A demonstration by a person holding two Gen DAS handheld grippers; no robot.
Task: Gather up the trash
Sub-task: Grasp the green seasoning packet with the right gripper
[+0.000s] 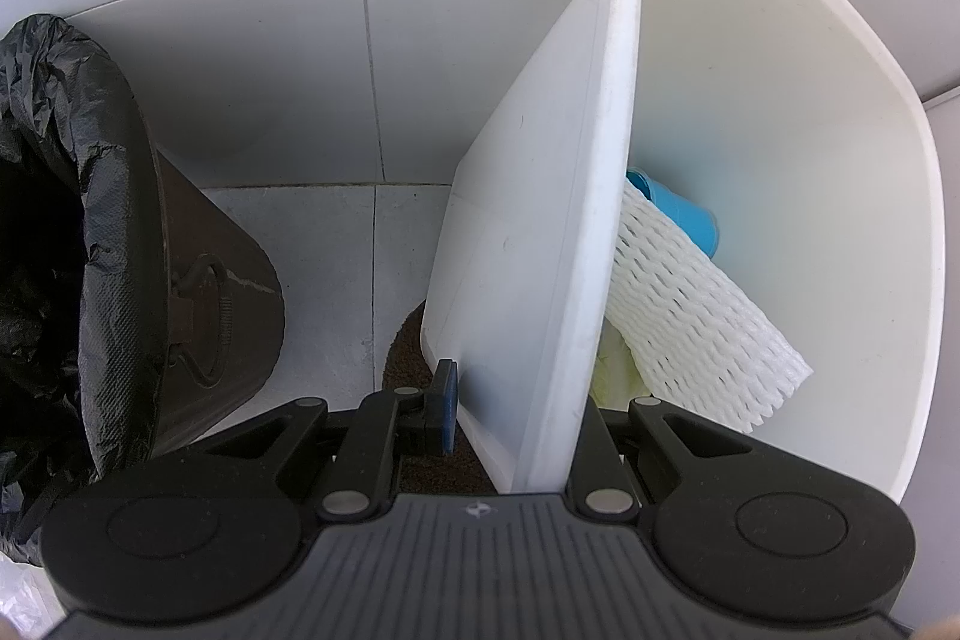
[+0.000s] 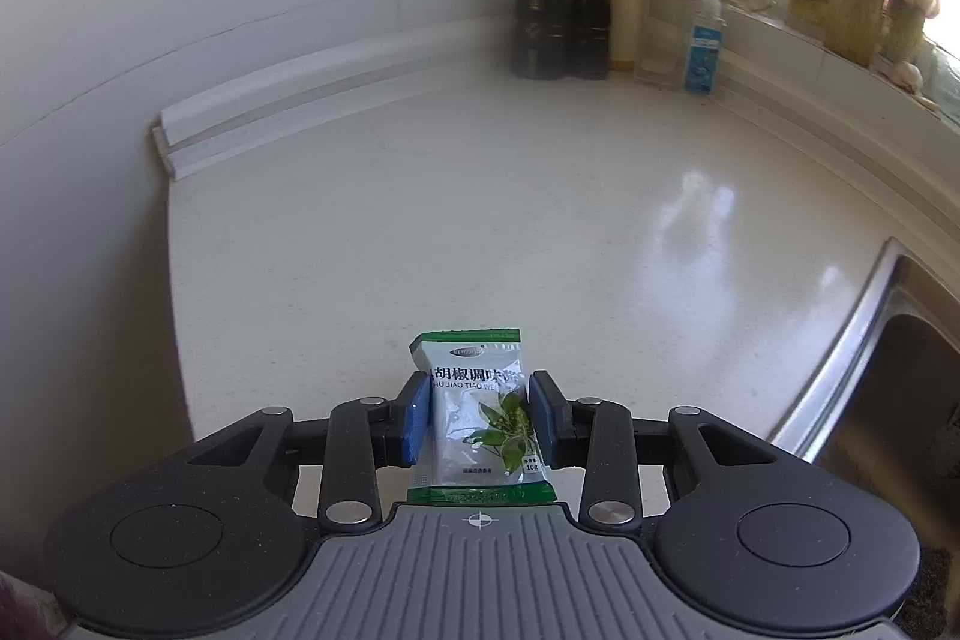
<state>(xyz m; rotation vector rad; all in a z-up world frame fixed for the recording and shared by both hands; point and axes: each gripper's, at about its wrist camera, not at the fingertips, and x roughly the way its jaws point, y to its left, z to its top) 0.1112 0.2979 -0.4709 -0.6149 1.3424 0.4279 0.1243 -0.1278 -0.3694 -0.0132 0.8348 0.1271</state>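
In the left wrist view my left gripper (image 1: 522,400) is shut on the side wall of a white plastic bin (image 1: 606,130), which hangs tilted above the floor. One blue pad (image 1: 445,394) lies against the outside of the wall; the other finger is hidden inside. The bin holds a white foam net (image 1: 690,304), a blue cup (image 1: 678,214) and something pale green (image 1: 612,370). In the right wrist view my right gripper (image 2: 477,415) is shut on a green and white seasoning packet (image 2: 474,400), both blue pads pressing its sides, just above the white counter (image 2: 480,220).
A dark waste bin lined with a black bag (image 1: 90,250) stands on the tiled floor at the left. On the counter, dark bottles (image 2: 561,22) and other containers crowd the far corner. A steel sink (image 2: 888,370) lies at the right.
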